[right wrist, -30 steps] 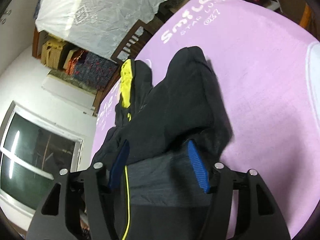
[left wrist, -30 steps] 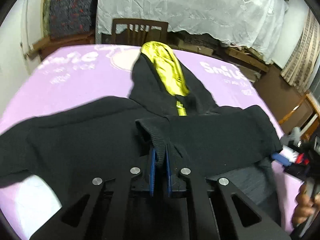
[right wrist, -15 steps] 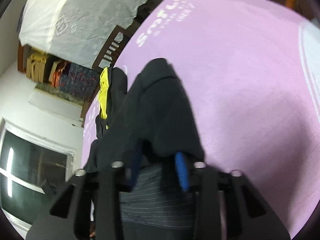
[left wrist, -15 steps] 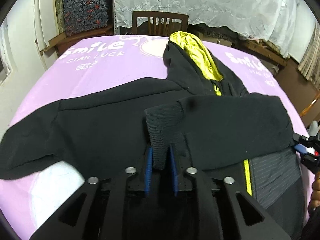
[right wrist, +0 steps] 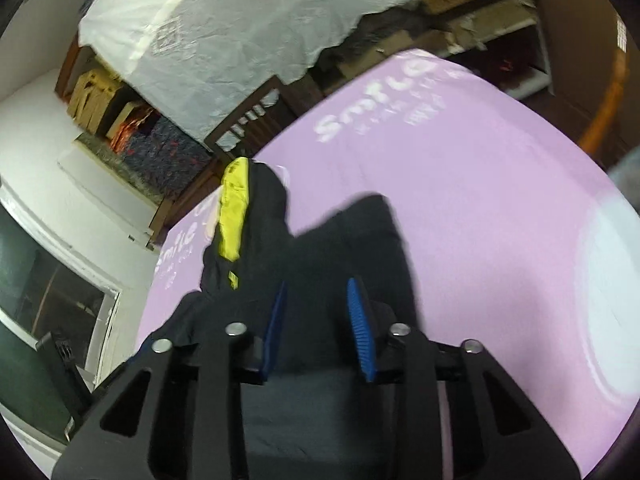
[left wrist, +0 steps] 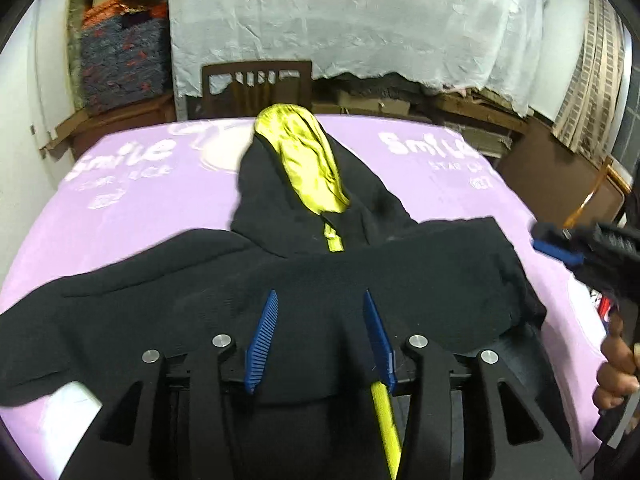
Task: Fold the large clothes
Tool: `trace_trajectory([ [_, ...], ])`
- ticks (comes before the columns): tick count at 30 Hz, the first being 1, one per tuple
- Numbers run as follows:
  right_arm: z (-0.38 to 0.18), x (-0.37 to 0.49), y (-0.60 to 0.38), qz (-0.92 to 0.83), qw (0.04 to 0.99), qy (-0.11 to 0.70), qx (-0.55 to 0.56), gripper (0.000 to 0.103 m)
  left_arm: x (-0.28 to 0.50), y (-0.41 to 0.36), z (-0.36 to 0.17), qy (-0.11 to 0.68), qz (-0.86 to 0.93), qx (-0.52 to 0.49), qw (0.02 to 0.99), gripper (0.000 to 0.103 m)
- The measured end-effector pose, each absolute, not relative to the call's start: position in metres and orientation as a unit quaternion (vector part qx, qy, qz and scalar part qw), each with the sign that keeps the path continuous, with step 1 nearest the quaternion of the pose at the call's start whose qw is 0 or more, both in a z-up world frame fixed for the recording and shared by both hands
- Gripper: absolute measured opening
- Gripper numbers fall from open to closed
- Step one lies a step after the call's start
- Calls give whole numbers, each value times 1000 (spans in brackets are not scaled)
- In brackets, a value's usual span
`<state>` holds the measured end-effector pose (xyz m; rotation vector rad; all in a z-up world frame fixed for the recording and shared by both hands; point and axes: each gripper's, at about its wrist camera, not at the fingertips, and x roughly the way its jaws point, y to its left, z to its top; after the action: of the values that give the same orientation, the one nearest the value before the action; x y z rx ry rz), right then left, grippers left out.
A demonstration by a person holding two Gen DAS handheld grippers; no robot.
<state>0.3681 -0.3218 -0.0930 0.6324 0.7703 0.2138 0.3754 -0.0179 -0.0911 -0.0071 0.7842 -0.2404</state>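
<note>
hoodie (left wrist: 192, 312): black, with the hood lining (left wrist: 308, 160) seen in bright yellow-green; a yellow strip (left wrist: 384, 412) is seen down the front
inner panel (right wrist: 320, 412): dark grey, shown below the black cloth
tabletop cover (left wrist: 168, 196): lilac, printed with white lettering and a pale round patch
left tongs (left wrist: 320, 336): black frame, ribbed blue pads
right tongs (right wrist: 316, 320): black frame, blue pads
chair (left wrist: 256, 84): dark brown wood
draped sheet (left wrist: 352, 20): white, creased
stacked bundle (left wrist: 120, 64): blue-grey flecked with orange-red
</note>
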Motion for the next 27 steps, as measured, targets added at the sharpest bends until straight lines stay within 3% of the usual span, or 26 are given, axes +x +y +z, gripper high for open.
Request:
trace_trajectory([
  [6, -115, 419, -308, 91, 867, 387, 301, 24, 394, -17, -125, 415, -91, 11, 905, 45],
  [8, -133, 430, -311, 84, 859, 400, 309, 17, 395, -17, -126, 419, -90, 13, 903, 46],
  [9, -144, 434, -313, 78, 854, 410, 310, 5, 395, -17, -126, 419, -89, 14, 904, 46],
  [10, -154, 436, -315, 75, 850, 418, 311, 0, 394, -16, -126, 419, -90, 14, 903, 46],
  [16, -164, 431, -330, 101, 826, 423, 359, 0, 390, -8, -124, 420, -101, -2, 902, 46],
  [19, -147, 414, -324, 82, 845, 422, 318, 6, 383, 5, -117, 419, -100, -29, 902, 45],
  [22, -122, 391, -312, 101, 862, 401, 293, 6, 374, 16, -108, 411, -99, -42, 905, 52],
  [27, -112, 367, -279, 147, 865, 403, 260, 8, 371, 31, -116, 423, -85, -52, 901, 51],
])
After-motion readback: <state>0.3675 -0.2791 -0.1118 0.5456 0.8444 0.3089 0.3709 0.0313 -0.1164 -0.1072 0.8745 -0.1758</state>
